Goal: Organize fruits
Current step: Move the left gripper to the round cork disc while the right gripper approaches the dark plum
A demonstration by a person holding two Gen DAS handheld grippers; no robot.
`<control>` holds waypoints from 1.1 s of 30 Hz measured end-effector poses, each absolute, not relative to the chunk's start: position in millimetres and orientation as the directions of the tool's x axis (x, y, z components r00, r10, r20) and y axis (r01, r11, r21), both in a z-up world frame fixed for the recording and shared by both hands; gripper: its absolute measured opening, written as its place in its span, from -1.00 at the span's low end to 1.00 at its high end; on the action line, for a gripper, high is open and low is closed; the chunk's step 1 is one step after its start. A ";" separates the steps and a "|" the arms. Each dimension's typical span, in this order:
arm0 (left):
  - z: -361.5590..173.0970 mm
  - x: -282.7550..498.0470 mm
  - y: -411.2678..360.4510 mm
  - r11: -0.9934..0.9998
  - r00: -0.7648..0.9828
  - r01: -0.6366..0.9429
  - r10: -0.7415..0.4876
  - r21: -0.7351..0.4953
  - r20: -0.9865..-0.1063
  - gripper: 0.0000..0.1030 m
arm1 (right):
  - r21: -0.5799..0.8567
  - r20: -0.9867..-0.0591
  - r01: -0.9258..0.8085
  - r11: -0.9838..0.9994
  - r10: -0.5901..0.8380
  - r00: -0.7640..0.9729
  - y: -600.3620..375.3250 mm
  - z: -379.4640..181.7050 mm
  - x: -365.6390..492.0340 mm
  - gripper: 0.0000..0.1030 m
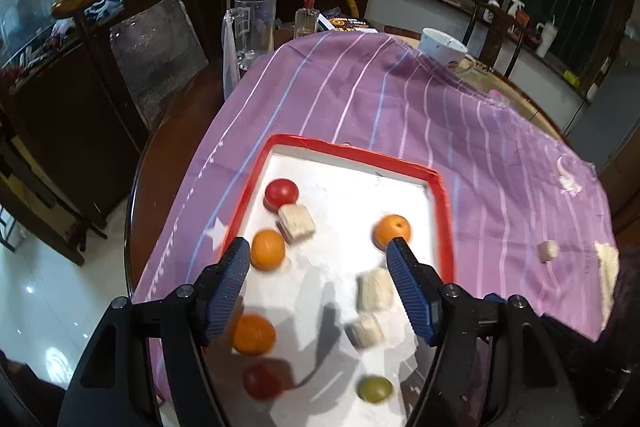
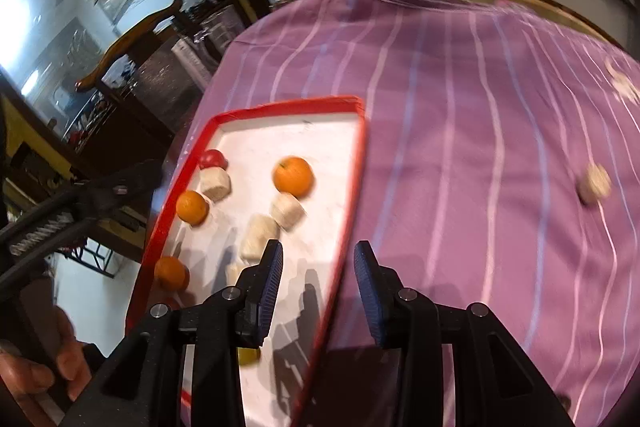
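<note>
Orange fruits (image 1: 268,249) three, red two, green one in the tray (image 1: 442,211); both tongs (image 1: 318,255) (image 2: 318,259) released.

We hold both grippers pointed forward and down. Left gripper (image 1: 318,251): jaws spread wide, empty. Right gripper (image 2: 318,255): jaws parted, narrower gap, empty.

Open purple cloth (image 2: 460,155) lies wide at two o'clock, while oranges (image 1: 268,249) and rolls (image 1: 375,291) crowd the tray (image 1: 442,211) at twelve.

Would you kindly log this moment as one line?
left gripper: open, empty | right gripper: open, empty | tray: three oranges, other pieces | one piece on cloth
</note>
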State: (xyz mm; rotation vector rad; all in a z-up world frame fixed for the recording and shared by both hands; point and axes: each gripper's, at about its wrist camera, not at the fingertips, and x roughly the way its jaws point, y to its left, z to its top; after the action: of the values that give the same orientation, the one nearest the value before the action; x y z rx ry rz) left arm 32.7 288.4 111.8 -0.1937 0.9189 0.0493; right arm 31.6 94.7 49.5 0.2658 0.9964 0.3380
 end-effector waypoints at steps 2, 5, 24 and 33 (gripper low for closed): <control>119.2 22.7 286.1 0.978 0.616 -0.132 -0.047 -0.162 -0.787 0.37 | 0.376 -0.773 -0.133 0.917 0.390 0.501 84.8 49.9 24.6 -0.20; 130.7 9.0 276.2 0.977 0.622 -0.126 -0.055 -0.170 -0.781 0.38 | 0.387 -0.766 -0.105 0.916 0.383 0.516 66.9 54.1 11.7 -0.20; 123.3 -34.3 156.0 0.978 0.577 -0.011 -0.165 -0.209 -0.800 0.48 | 0.383 -0.771 0.142 0.913 0.230 0.594 -110.9 60.3 -54.7 -0.20; 84.5 -40.2 73.3 0.966 0.475 0.101 -0.257 -0.239 -0.841 0.48 | 0.370 -0.794 0.178 0.912 0.210 0.570 -164.5 44.8 -64.9 -0.20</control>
State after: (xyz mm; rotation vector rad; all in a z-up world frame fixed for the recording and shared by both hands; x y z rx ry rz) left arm -40.2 73.3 84.5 -0.1641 1.0543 -0.2202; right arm -64.9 -164.5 44.8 0.4397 0.9721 0.0196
